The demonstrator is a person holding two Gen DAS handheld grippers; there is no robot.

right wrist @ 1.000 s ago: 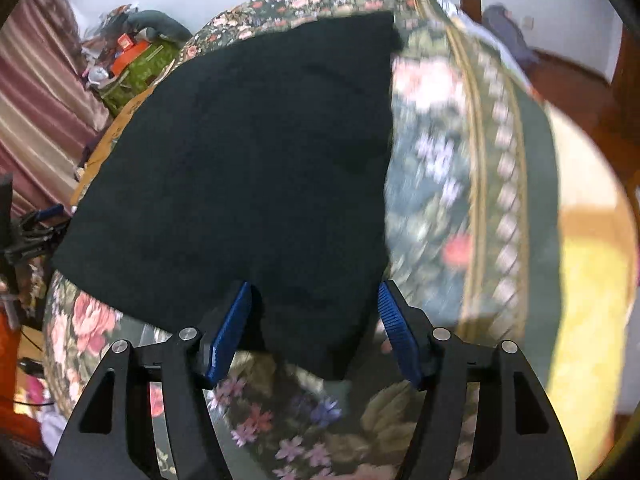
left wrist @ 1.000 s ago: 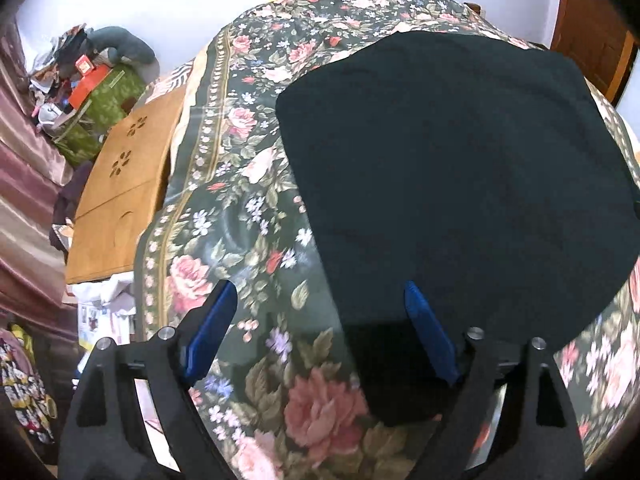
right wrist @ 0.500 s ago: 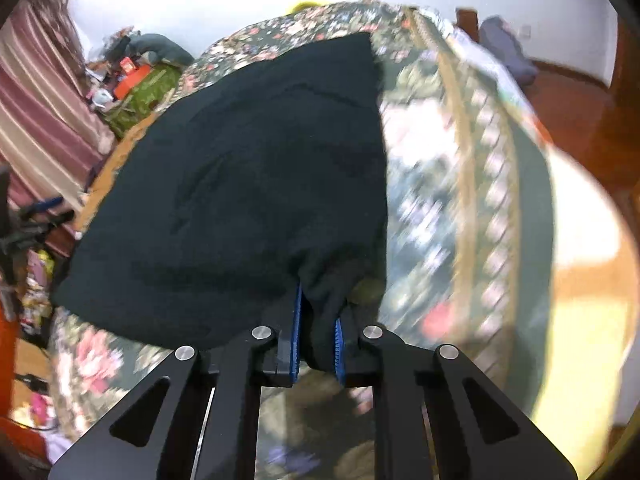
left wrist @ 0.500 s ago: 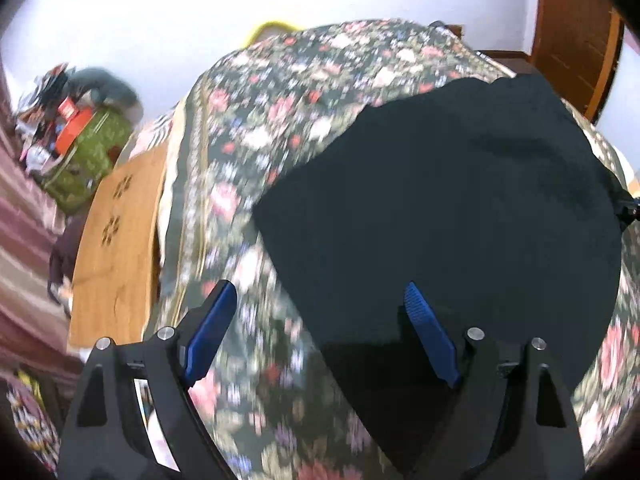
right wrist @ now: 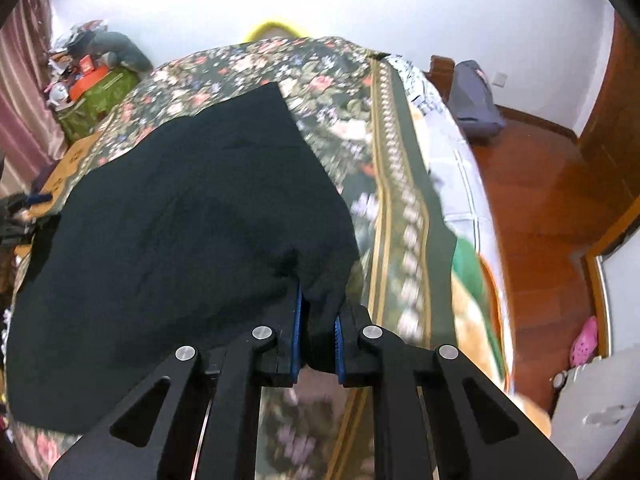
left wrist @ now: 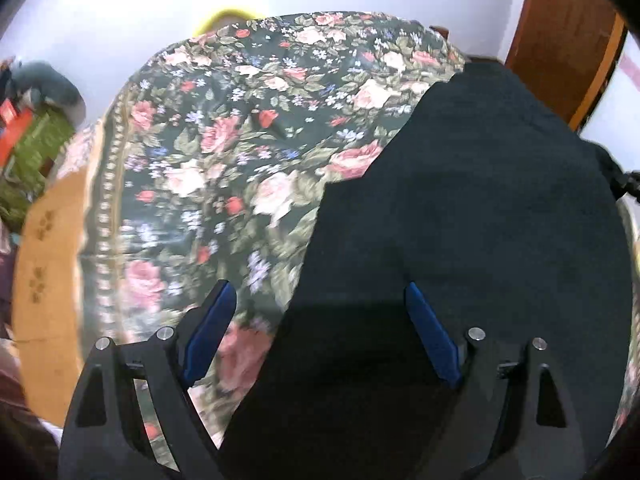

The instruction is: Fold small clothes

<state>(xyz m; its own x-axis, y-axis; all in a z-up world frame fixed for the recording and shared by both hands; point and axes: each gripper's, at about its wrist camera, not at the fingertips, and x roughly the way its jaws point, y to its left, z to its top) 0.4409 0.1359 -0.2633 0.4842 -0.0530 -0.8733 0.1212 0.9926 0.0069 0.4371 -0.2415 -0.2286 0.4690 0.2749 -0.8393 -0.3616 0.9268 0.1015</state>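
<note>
The left gripper (left wrist: 318, 330) is black, with two long fingers (left wrist: 206, 334) that have bright blue pads on the inside. Each side has a triangle hole cut in it and small round silver screws (two on each side). The right gripper (right wrist: 316, 338) looks just the same: black arms, blue pads with tiny ridges, triangle holes, and four shiny silver screws in a row.

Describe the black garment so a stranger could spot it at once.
Find the bed with the dark floral bedspread. Spread across it lies the black garment, the only plain, unpatterned cloth there; its near corner is pinched in the right gripper.
</note>
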